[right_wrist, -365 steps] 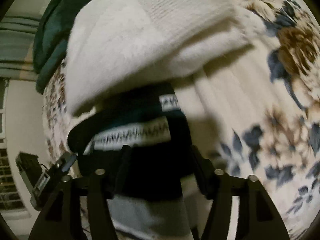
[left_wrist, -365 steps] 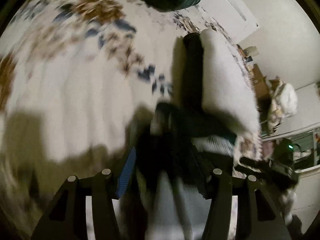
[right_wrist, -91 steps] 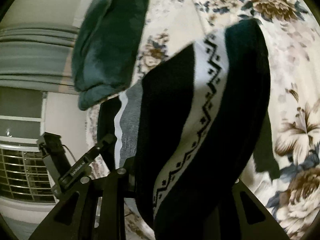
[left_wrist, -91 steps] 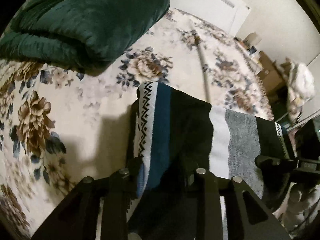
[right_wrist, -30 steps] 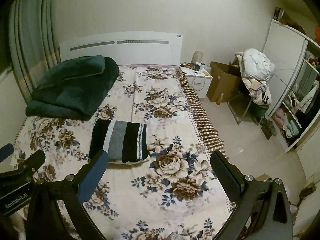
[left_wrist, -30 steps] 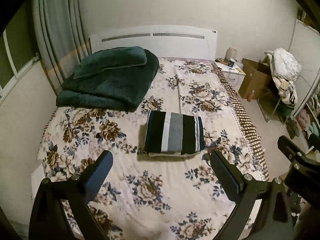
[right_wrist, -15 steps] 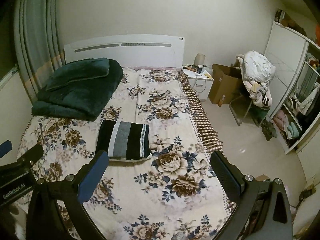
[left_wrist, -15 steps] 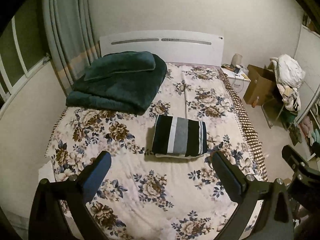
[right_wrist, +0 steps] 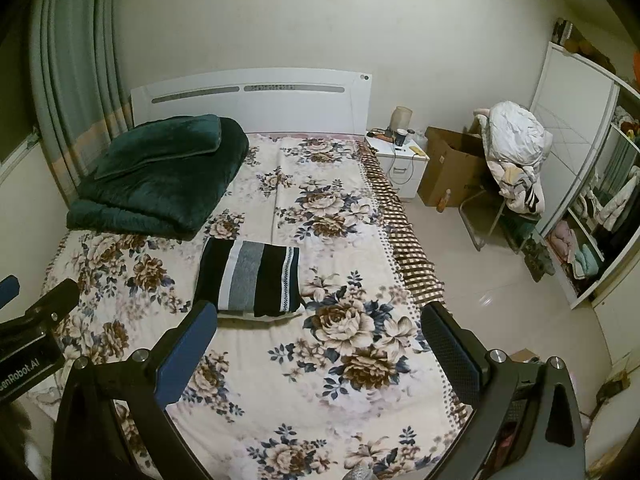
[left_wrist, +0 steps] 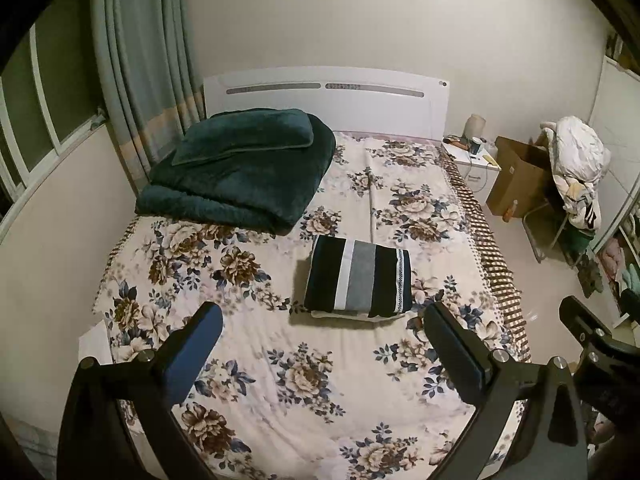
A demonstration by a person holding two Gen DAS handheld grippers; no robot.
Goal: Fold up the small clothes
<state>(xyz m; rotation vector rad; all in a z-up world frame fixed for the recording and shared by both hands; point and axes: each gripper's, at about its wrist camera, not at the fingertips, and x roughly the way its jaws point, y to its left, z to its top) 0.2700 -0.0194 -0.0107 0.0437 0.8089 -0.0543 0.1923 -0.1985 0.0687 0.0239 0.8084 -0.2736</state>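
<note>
Folded black, white and grey striped knit garment (left_wrist: 357, 278) lies mid-bed on floral sheet (left_wrist: 280, 364), apparently atop a white piece. Left gripper (left_wrist: 322, 334) and right gripper (right_wrist: 318, 332): jaws wide, empty, well apart from it.

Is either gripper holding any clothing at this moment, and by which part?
Nothing is held. Left gripper and right gripper are open; the folded striped garment lies on the bed.

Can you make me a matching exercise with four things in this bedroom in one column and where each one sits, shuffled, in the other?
Things:
1. striped sweater
2. green blanket
3. cardboard box
4. white nightstand

Places:
A. on the floor beside the nightstand
B. folded, mid-bed
C. next to the headboard, beside the bed
D. at the head of the bed, near the curtain

Pairs: 1-B, 2-D, 3-A, 4-C
</note>
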